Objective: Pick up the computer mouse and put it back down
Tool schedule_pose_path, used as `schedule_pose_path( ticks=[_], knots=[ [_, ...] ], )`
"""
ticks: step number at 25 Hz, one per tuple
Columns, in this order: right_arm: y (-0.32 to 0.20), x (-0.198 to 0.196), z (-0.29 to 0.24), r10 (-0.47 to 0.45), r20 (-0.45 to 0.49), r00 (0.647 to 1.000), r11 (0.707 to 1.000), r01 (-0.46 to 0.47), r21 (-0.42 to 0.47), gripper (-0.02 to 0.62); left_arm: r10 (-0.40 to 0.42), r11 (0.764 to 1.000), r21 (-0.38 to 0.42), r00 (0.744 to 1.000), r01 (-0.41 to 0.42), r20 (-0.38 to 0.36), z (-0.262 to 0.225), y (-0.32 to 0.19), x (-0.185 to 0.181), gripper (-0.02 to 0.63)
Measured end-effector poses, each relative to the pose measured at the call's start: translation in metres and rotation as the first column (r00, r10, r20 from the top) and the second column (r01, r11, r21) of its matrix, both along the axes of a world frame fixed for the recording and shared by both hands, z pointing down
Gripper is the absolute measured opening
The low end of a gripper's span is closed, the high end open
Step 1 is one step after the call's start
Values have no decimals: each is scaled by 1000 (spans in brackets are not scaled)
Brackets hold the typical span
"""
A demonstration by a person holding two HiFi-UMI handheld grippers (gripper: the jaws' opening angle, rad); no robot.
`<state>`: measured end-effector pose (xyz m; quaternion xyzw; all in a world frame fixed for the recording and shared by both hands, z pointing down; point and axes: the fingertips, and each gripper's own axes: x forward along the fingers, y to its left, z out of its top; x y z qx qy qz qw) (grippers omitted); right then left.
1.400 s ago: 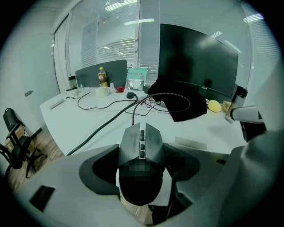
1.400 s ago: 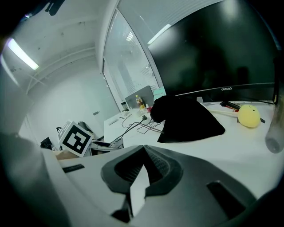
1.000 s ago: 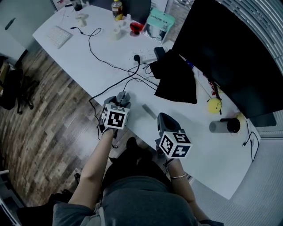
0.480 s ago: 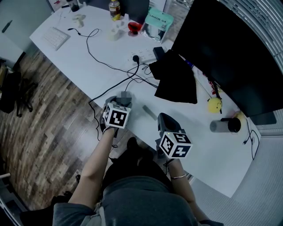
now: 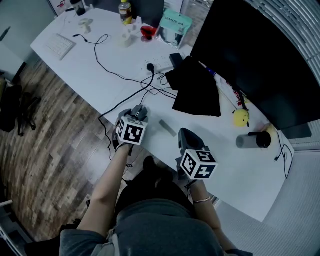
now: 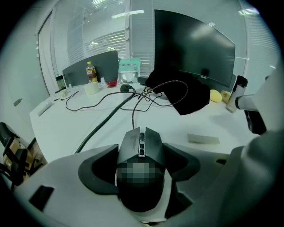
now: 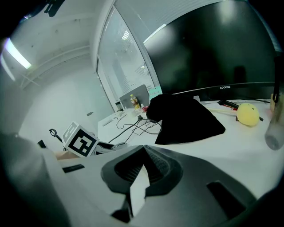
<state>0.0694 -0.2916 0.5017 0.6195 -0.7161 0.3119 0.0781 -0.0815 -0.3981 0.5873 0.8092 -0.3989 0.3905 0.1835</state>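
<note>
Left tool (image 6: 141, 160) was pinching the computer mouse (image 6: 141, 142): its two dark jaws pressed against the mouse's left and right sides, with the scroll wheel pointing away toward the far side of the counter (image 5: 90, 75). From the head view the mouse (image 5: 139, 110) sat in that tool (image 5: 137, 114) at the near edge of the white counter, above the wooden floor (image 5: 45, 165); whether it rested on the surface or was raised off it could not be told. A thin braided cord (image 6: 133, 114) ran from the mouse's front toward a tangle of cables (image 5: 150, 85) by the power strip (image 5: 161, 63).

The right tool (image 7: 141, 172) had its jaws pressed together with nothing between them. It hung over the near edge of the counter, to the right of the left one and apart from it (image 5: 186, 136). A small grey flat strip (image 5: 167, 127) lay on the counter between the two tools.

Farther back a black cloth (image 5: 196, 92) lay in front of a large dark monitor (image 5: 255, 55). To its right were a yellow ball (image 5: 240, 117) and a grey cylinder (image 5: 247, 142) lying on its side. A keyboard (image 5: 59, 45) and a bottle (image 5: 124, 9) stood at the far left end.
</note>
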Motion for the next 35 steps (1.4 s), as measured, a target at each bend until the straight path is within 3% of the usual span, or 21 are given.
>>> schedule_pose_path(
  ticks=[7,15,20,30,35],
  knots=[
    [2,1,1,-7,1,1000,1000,7,-2,6,7,1000,11,1000,-7,-9,-1,-2,1,302],
    [4,-2,-1,-27,7,1000,1000,27,6,7,-2,996,95,1000,5,-28,-23,-3,1,307],
    [6,-5,-4,-44,9,999,999,44,17,6,-37,983,175,995,52,-88,-49,-3,-4,305],
    [15,-4,-12,-71,12,997,996,70,46,6,-84,973,198,978,122,-191,-77,20,-9,302],
    [21,0,-15,-81,11,997,995,80,58,6,-112,958,234,970,163,-215,-90,34,-13,232]
  ],
)
